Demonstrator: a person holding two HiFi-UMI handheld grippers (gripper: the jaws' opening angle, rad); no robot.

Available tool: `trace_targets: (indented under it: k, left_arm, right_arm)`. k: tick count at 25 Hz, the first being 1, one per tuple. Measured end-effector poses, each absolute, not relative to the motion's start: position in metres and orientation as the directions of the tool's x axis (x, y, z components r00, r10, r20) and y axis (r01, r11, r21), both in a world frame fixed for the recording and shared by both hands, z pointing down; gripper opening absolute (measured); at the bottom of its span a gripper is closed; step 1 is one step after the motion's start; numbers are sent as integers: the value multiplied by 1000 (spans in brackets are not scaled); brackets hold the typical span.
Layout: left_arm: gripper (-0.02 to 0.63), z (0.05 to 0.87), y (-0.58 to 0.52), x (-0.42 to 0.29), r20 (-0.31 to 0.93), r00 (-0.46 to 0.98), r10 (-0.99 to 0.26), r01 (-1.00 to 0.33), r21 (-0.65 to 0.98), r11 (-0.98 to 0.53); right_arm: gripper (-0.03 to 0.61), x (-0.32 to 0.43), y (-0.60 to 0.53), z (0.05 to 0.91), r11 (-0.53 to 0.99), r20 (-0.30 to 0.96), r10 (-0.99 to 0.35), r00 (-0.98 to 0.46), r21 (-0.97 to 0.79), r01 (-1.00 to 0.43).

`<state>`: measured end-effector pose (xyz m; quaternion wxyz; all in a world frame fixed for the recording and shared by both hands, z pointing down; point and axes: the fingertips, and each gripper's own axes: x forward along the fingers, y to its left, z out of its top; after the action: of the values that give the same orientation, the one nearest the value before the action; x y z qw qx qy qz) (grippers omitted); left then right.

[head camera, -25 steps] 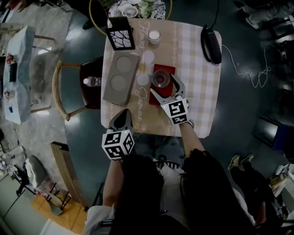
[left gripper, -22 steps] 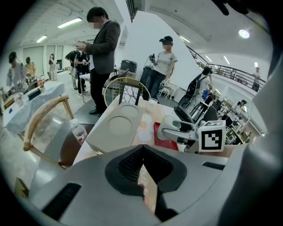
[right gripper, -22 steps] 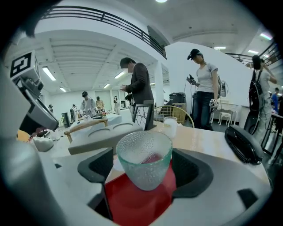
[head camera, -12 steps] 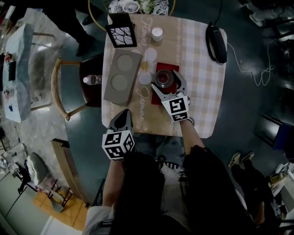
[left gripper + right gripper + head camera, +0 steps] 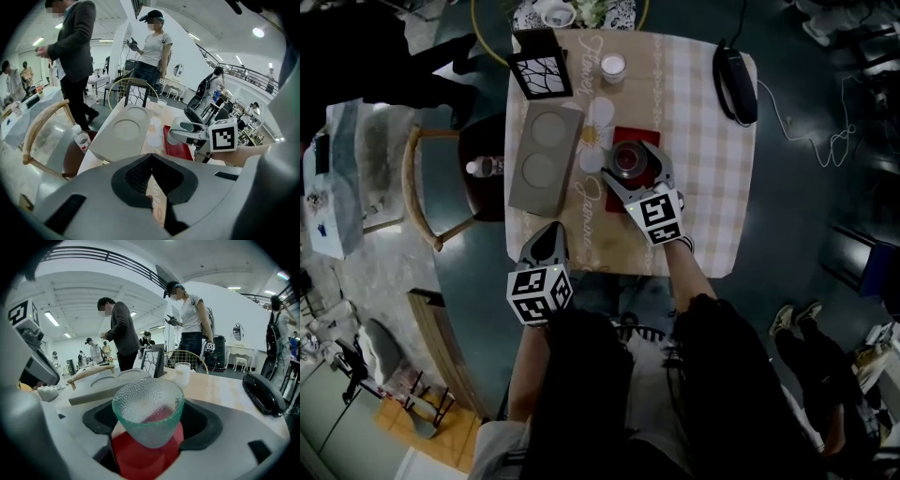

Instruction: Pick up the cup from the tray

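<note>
A clear dimpled glass cup [image 5: 628, 159] stands upright on a small red tray [image 5: 649, 141] near the middle of the checked table. My right gripper [image 5: 636, 174] is open, one jaw on each side of the cup. In the right gripper view the cup [image 5: 147, 416] fills the space between the dark pads [image 5: 202, 425], over the red tray [image 5: 140, 460]. I cannot tell whether the pads touch the glass. My left gripper [image 5: 547, 242] hovers at the table's near edge, shut and empty; in its own view its tips [image 5: 151, 157] meet.
A grey tray with two round recesses [image 5: 539, 155] lies left of the cup. A black framed lantern [image 5: 542, 70], a white candle cup [image 5: 612, 66] and a black handset [image 5: 736, 80] are at the far side. A chair [image 5: 441, 183] holding a water bottle [image 5: 483, 167] stands at the left. People stand beyond the table.
My right gripper has slid forward so that its jaws now reach alongside the cup. The left gripper has stayed put.
</note>
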<state>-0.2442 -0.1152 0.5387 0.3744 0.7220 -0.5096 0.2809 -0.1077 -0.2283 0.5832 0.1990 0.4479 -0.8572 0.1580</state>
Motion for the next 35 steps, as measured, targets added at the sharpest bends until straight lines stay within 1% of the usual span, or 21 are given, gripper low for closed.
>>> trace_targets:
  k: [9,15,21,27,35]
  left_arm:
    - [8,531,-116,-229,771,350,-532,-935,256,-244]
    - [8,519,-121,-213,736,389,-554,-921,301,-247]
    - [8,503,-120,-200,712,394,-582,-917,257,-306]
    - [8,496,-112,-191,692,414,-591,-908,273,-317]
    - [8,480,-108,-159,642,484,-594,-872,300,-387]
  right_arm:
    - [393,-100,-224,557,543,446,-728,-521,-90,-835]
    - [393,-93,-214,539,530,429,-744,-512,-87,-844]
    - [393,-90,-202,520,525,408,-753,-516,-99,-845]
    - [393,-82,-188,507,527,411,-760,-504,-64,-847]
    - [393,-53,-165,493,482,412,-783,-465,-70,-873]
